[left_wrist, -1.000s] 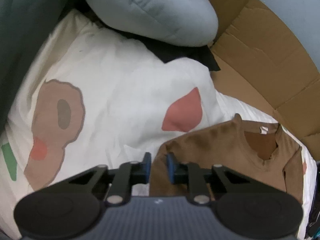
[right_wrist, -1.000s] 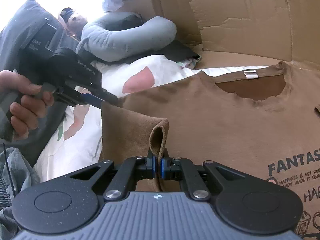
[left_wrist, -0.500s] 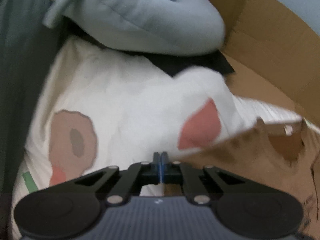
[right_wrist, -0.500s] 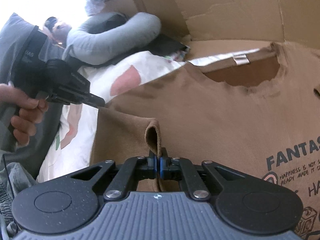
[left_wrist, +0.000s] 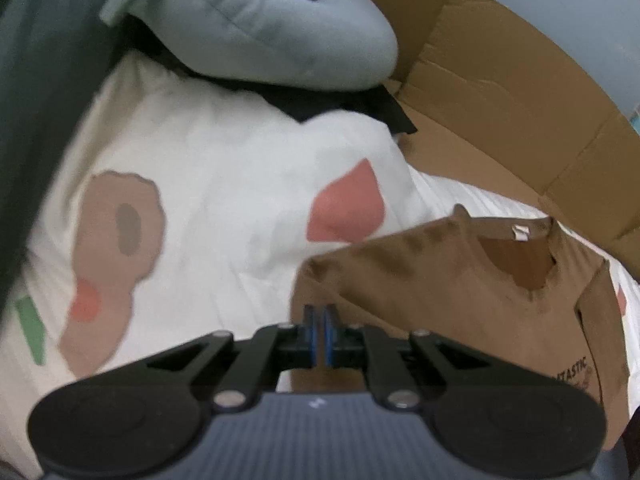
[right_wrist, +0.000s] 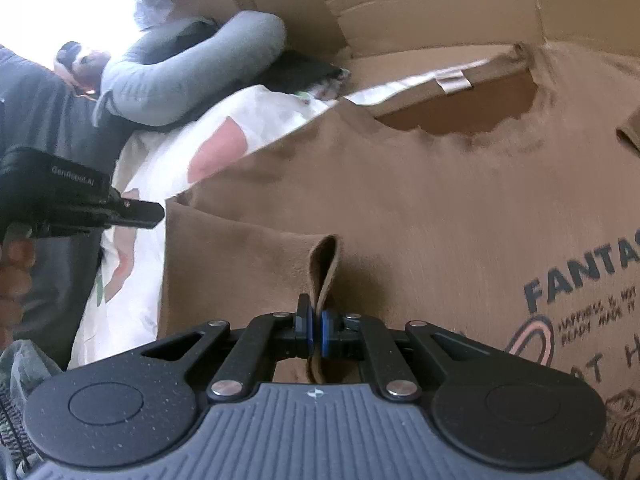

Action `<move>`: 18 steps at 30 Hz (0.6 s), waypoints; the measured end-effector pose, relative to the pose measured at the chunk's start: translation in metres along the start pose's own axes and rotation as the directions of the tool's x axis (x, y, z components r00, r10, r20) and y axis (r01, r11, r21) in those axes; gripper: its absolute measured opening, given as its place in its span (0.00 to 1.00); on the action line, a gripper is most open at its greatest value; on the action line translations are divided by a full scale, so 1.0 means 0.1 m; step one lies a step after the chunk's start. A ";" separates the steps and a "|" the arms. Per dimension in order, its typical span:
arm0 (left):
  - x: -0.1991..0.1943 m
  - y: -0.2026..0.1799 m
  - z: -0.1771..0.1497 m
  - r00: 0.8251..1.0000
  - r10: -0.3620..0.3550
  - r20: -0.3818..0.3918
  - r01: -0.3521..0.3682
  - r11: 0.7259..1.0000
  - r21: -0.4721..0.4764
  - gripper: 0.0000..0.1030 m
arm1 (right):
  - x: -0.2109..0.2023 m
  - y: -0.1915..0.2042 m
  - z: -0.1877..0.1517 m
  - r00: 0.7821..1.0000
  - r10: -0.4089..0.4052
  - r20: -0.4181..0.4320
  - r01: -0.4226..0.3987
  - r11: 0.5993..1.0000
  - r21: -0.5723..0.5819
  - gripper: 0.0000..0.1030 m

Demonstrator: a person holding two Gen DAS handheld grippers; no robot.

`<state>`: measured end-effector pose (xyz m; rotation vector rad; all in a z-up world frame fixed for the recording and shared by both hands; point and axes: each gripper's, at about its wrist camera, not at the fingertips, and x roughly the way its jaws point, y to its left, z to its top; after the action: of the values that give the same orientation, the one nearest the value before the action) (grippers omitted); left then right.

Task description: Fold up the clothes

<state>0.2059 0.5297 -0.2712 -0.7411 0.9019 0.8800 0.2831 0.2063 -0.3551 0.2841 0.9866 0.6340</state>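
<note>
On the bedsheet (left_wrist: 224,168), both grippers pinch the brown T-shirt (right_wrist: 400,208).

Black hand-held gripper (right_wrist: 315,330): blue pads, silver screws, ribbed grey housing.

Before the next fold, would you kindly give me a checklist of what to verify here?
1. Right tool clamped on a pinched fold of the brown T-shirt: ok.
2. Left tool gripping the shirt's edge: cannot tell; its pads are nearly together beside that edge.
3. Lettering facing up: ok.
4. Shirt apart from the grey pillow: ok.
5. Shirt flat on the white bedding: not ok; the pinched fold stands up.
</note>
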 end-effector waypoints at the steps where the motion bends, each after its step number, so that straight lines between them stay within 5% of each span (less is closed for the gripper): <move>1: 0.03 -0.01 0.00 1.000 0.005 0.000 -0.005 1.000 -0.002 0.04 | 0.01 0.00 -0.01 1.000 -0.006 0.001 0.006 1.000 0.008 0.03; 18: 0.27 -0.04 -0.06 0.999 0.047 0.026 -0.046 0.999 -0.016 0.03 | 0.06 -0.10 0.04 1.000 -0.008 0.001 0.008 0.997 0.073 0.03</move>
<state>0.2167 0.5315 -0.2972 -0.7224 0.8926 0.9370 0.2928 0.2022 -0.3617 0.3450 1.0104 0.5908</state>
